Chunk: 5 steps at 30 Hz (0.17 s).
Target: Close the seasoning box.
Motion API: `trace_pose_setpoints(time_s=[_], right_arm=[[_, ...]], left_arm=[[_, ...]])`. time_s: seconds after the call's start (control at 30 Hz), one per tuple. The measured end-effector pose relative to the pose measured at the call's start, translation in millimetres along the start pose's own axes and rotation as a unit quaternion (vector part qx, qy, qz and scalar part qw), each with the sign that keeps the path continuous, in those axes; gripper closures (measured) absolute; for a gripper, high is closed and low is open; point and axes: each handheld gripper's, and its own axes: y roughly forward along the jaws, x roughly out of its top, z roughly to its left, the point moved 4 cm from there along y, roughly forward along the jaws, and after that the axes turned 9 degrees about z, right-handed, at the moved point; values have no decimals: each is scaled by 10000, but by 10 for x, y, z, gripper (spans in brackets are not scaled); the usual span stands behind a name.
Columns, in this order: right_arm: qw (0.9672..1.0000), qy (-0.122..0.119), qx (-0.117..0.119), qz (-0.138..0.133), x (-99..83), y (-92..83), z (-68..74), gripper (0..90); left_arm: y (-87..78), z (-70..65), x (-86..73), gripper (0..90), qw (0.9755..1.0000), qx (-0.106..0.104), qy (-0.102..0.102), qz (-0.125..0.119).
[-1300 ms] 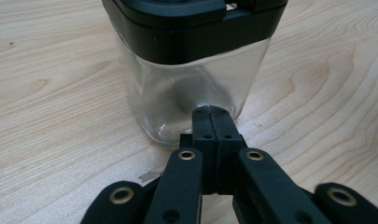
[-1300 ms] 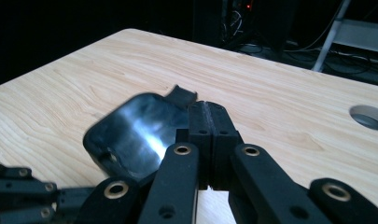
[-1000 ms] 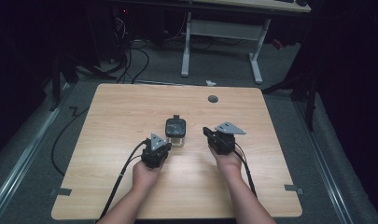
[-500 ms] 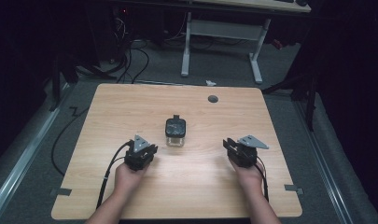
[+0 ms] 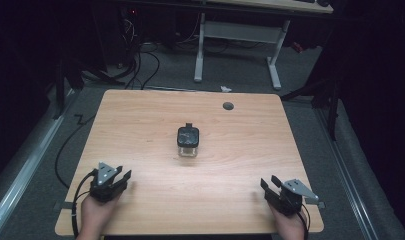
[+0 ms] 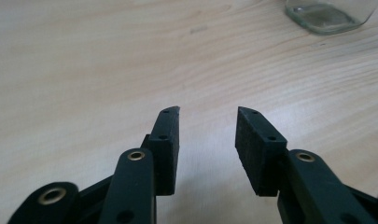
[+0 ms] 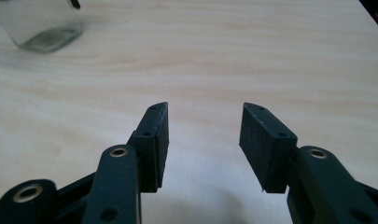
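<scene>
Nearest the person, two hands are coming in from the bottom edge of the high view, each holding a set of tongs over the near edge of the wooden table (image 5: 140,130). The left tongs (image 5: 124,176) are sitting near the table's near left corner, and their jaws are standing apart after just having been opening, with bare wood between them; the left gripper view is showing the same tongs (image 6: 207,135) gaping over the tabletop (image 6: 84,70). The right tongs (image 5: 268,185) are hovering near the near right corner, their jaws likewise parted after just having been opening, and nothing is lying between them in the right gripper view (image 7: 204,135).

Farther off, well apart from both tongs, a small glass jar (image 5: 188,141) with a black lid is standing upright at the middle of the table. Its clear base is peeking in at the top right of the left gripper view (image 6: 326,16) and the top left of the right gripper view (image 7: 42,28).

Beyond it, a round dark grommet hole (image 5: 228,106) is sitting near the far edge.
</scene>
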Motion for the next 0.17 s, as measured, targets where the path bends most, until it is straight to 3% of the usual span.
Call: trace_pose_setpoints(time_s=[0.1,0.17], right_arm=[[10000,16,-71,52,-34,-2,-37,505],[9999,97,-24,111,-16,37,-56,494]], left_arm=[[19,42,-15,604,9999,77,-63,85],[44,-2,-29,601,9999,19,-64,97]])
